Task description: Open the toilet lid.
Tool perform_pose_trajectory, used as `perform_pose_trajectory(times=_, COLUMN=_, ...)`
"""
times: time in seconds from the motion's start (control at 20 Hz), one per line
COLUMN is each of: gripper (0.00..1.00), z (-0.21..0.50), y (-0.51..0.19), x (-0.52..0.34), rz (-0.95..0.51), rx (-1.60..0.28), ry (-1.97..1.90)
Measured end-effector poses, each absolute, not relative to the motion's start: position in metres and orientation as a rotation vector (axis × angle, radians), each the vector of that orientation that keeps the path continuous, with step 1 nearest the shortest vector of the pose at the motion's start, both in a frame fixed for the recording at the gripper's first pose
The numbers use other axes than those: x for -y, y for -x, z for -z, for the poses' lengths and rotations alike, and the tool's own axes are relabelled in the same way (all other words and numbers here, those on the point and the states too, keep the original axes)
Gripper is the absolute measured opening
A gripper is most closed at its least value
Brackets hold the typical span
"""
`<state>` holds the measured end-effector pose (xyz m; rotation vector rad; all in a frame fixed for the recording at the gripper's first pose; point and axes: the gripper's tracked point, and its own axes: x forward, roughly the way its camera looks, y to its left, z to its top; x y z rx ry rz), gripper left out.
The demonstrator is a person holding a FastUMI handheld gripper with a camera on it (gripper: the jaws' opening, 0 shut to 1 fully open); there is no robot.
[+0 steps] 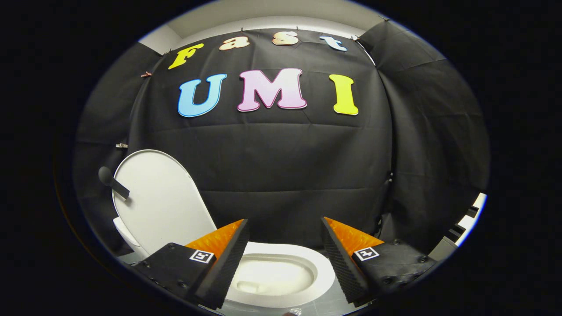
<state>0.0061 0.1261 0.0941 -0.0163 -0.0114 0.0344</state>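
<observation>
A white toilet (281,276) sits low, just beyond my fingers, its oval bowl showing between them. Its white lid (162,202) stands raised, almost upright, to the left of the bowl and behind my left finger. A dark handle (113,182) sticks out from the lid's left edge. My gripper (285,228) is open, its fingers spread wide above the bowl with nothing between them and touching nothing. The left finger (224,259) covers the lid's lower right part.
Black cloth forms the booth's wall (281,166) behind the toilet and wraps round on the left and right. A pale floor (325,303) shows beside the bowl. A bright gap with dark shapes (465,224) opens at the right.
</observation>
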Motion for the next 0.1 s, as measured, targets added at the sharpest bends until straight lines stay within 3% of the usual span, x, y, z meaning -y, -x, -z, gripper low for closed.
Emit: perform_pose_trajectory(times=0.1, gripper=1.0, z=-0.0947, y=-0.0058, x=-0.1256, rz=-0.036, rx=0.012, ry=0.017)
